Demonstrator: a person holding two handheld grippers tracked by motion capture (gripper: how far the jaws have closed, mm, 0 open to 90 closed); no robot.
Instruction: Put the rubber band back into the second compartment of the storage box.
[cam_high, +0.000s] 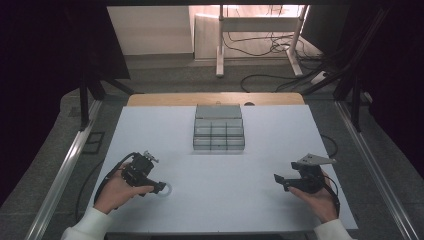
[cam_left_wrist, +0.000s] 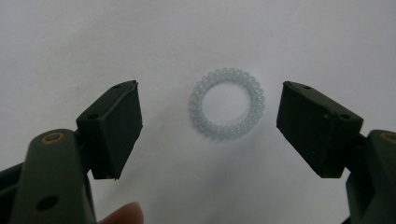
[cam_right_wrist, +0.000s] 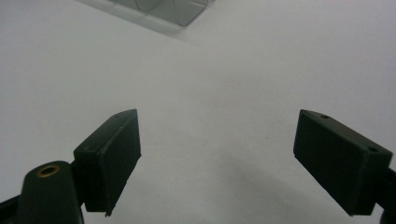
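Evidently lining up a pick. Holds the left gripper (cam_high: 161, 188) low at the near left of the white table (cam_high: 260, 205), tipped down over a pale coiled hair ring (cam_high: 168, 189) lying flat on the sheet. Along that gripper's own jaws, puts the ring squarely in the gap, touching neither pad, with the jaws spread wide and room to spare on both sides. Aims this way, most likely, to close on the ring from outside, across its width. Cannot tell how far above the sheet the pads hang.

Rests the right gripper (cam_high: 278, 179) at the near right, well apart from the ring, jaws likewise wide apart and holding nothing, with bare table between them. Points it toward the middle of the table, catching a corner of the clear compartment box (cam_right_wrist: 163, 11) at the far edge of its view. Parks it there, probably, to leave the left side free while staying ready to help at the box.

Leaves the box at the far middle of the table, well apart from the ring; a likely destination, judging by the empty compartments.

Calls next for lowering and a gentle squeeze. Risks sliding a thin, springy coil along the sheet or squashing it out of the pads.
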